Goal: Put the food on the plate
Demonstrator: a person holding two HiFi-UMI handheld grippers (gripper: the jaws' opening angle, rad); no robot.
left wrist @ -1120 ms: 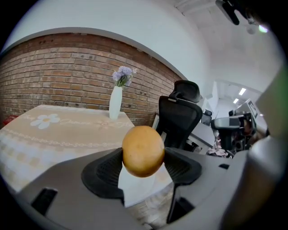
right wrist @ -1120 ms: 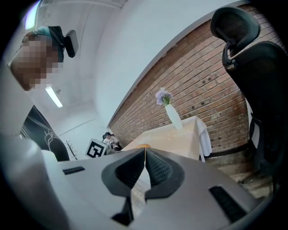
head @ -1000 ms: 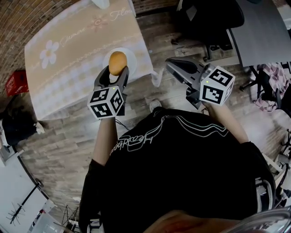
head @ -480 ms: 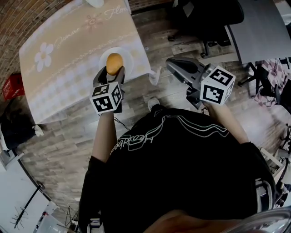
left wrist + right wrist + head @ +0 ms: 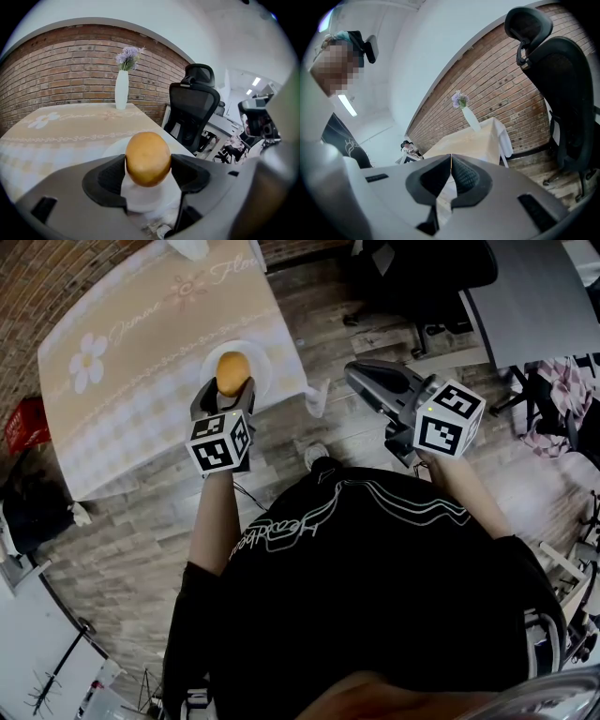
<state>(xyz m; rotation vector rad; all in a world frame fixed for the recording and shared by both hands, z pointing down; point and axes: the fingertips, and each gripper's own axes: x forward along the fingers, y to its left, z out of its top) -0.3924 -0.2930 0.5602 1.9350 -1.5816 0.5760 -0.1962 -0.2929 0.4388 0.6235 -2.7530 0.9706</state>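
Note:
A round golden-brown bun (image 5: 232, 373) (image 5: 147, 158) is held between the jaws of my left gripper (image 5: 231, 390) (image 5: 148, 169), which is shut on it. The bun hangs above a white plate (image 5: 260, 360) (image 5: 115, 146) near the table's right front edge. My right gripper (image 5: 361, 376) (image 5: 450, 176) is off the table to the right, over the floor, its jaws shut with nothing between them.
The table (image 5: 122, 362) has a beige flowered cloth. A white vase with purple flowers (image 5: 122, 89) (image 5: 468, 115) stands at its far end. A black office chair (image 5: 193, 110) (image 5: 562, 93) and a grey desk (image 5: 539, 306) stand to the right. Behind is a brick wall.
My left gripper has moved forward and a little left with the bun, further over the plate. The right gripper has hardly moved.

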